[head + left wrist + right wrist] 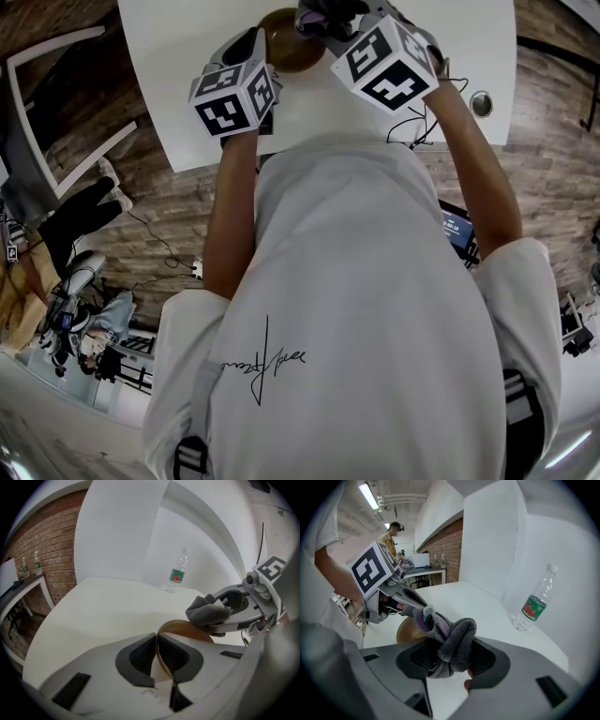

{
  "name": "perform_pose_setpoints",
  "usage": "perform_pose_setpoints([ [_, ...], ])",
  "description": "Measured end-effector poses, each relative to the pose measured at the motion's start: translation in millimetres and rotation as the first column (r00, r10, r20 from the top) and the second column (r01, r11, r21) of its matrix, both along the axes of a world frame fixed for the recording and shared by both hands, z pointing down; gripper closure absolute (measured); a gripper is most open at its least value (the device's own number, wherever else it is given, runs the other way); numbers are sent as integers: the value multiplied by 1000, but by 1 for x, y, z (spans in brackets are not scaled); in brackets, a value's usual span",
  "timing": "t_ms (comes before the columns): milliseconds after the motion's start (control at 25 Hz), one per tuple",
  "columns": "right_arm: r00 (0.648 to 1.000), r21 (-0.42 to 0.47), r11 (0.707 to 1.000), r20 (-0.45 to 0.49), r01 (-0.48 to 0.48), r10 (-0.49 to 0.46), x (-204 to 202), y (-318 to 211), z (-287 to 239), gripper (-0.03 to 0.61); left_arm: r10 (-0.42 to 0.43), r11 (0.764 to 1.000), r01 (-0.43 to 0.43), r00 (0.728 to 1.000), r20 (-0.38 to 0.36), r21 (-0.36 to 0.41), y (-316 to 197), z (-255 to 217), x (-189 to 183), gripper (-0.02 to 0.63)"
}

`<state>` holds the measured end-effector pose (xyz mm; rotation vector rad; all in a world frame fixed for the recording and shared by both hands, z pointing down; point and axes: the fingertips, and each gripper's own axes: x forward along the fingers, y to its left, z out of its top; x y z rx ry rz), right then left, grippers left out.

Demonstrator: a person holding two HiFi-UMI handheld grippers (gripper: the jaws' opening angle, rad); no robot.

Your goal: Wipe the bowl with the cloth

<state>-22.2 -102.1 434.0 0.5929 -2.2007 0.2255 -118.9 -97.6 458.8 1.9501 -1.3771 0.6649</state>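
Wiping appears under way but unfinished: the left gripper (157,643) is clamped on the near rim of the bowl (187,629) over the white table (89,616). The right gripper (449,657) is closed tight on the cloth (453,637), which sits at the bowl's far rim, though contact is hard to confirm. The bowl is thin-walled, smooth, glossy brown and round, while the cloth is a soft grey fleece wad with a purple inner fold and a small tag.
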Motion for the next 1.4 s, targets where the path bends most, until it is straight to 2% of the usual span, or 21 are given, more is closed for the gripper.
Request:
perform_pose_setpoints([
  [520,999,9,1000,-39,-1,1,14,13,-2,399,-13,1000,13,1000,-4,7,-1,-5,7,595],
  [960,997,-35,998,-65,-50,47,20,31,-4,399,-20,1000,20,1000,-14,10,-4,-4,6,595],
  [1400,996,-80,993,-37,-85,82,24,45,-4,399,-48,999,48,998,-29,22,-2,-7,3,572],
])
